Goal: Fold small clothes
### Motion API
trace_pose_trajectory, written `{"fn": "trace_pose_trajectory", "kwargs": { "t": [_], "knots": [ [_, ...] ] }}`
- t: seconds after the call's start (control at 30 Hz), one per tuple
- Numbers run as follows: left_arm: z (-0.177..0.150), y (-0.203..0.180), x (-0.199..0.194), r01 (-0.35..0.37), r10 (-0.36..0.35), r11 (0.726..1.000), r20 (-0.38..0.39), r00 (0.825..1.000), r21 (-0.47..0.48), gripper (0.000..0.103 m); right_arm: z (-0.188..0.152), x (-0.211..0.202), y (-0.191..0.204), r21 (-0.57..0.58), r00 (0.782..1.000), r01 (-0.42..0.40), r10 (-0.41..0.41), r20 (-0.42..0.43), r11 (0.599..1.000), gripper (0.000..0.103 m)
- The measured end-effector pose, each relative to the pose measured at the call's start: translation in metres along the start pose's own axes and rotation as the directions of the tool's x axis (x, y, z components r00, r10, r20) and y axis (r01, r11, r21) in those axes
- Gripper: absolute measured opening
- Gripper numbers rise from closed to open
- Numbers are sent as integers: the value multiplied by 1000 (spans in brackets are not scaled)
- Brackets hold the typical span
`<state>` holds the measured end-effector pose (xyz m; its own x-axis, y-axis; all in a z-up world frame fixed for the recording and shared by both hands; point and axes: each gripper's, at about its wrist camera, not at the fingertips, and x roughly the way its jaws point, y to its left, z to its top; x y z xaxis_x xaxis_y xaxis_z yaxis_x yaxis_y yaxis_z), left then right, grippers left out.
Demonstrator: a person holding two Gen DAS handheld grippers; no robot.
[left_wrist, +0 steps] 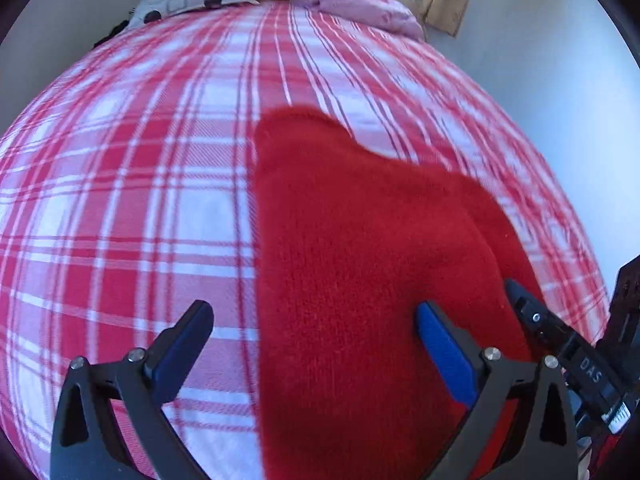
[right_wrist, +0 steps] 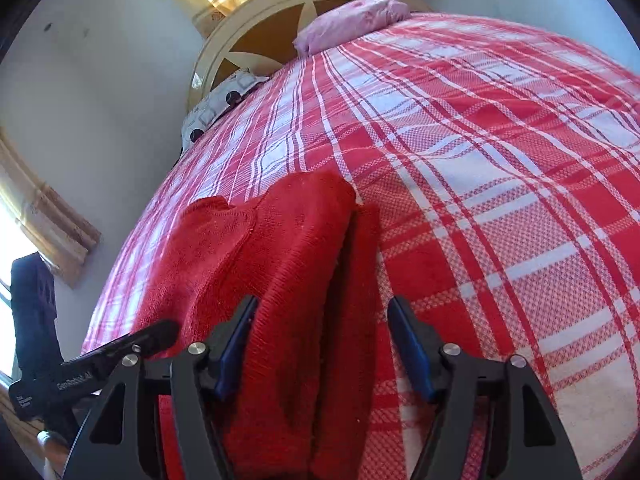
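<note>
Left gripper (left_wrist: 316, 320): jaws wide, low over red knitted garment (left_wrist: 360, 260), gripping nothing.
Right gripper (right_wrist: 322, 320): jaws wide, straddling garment fold.
Writing: "DAS".

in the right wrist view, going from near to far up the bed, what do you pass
Right claw, open → red knit garment → plaid bedspread → pink pillow → headboard.
</note>
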<state>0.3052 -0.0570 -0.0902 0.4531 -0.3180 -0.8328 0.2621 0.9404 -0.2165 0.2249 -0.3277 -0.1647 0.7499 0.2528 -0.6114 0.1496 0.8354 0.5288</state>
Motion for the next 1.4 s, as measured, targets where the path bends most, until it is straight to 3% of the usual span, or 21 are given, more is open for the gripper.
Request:
{"fn": "trace_pose_trajectory", "kwargs": {
  "t": [0.17, 0.4, 0.5, 0.57, 0.6, 0.63, 0.73, 0.8, 0.83, 0.9, 1.13, 1.4],
  "knots": [
    [-2, 0, 9, 50, -50, 998, 7, 999, -25, 103, -2, 4, 2, -22, 1000, -1, 1, -4, 1000, 72],
    [-1, -9, 9, 41, -43, 998, 42, 998, 36, 103, -2, 9, 7, -52, 1000, 26, -27, -12, 998, 77],
    [0, -10, 10, 65, -67, 997, 35, 997, 43, 93, -1, 12, 13, -82, 998, 51, -53, -22, 995, 77],
    [2, -11, 10, 75, -77, 996, 35, 996, 50, 89, -3, 12, 16, -93, 999, 45, -47, -21, 995, 69],
    [3, -11, 9, 74, -76, 996, 37, 996, 55, 85, -3, 11, 16, -96, 1000, 10, -13, -27, 995, 53],
    [2, -13, 8, 69, -71, 996, 41, 997, 65, 83, -4, 11, 18, -100, 1000, -13, 10, -29, 995, 48],
    [1, -20, 2, 45, -51, 994, 60, 997, 102, 69, -6, 9, 24, -129, 1000, 10, -12, -15, 992, 43],
    [-1, -25, -4, 18, -29, 991, 81, 996, 130, 53, -9, 7, 31, -165, 999, 37, -37, 5, 986, 42],
    [-1, -29, -6, 0, -13, 989, 90, 996, 146, 52, -9, 6, 33, -173, 999, 44, -43, 9, 984, 42],
    [-3, -34, -6, -31, 14, 986, 101, 995, 166, 51, -8, 7, 30, -164, 999, 36, -35, 5, 986, 42],
    [-1, -32, -4, -35, 18, 987, 107, 994, 157, 53, -6, 12, 10, -57, 998, -57, 56, -20, 997, 48],
    [-2, -32, -3, -39, 21, 988, 113, 993, 152, 56, -6, 12, 9, -50, 998, -65, 64, -20, 997, 49]
  ]
}}
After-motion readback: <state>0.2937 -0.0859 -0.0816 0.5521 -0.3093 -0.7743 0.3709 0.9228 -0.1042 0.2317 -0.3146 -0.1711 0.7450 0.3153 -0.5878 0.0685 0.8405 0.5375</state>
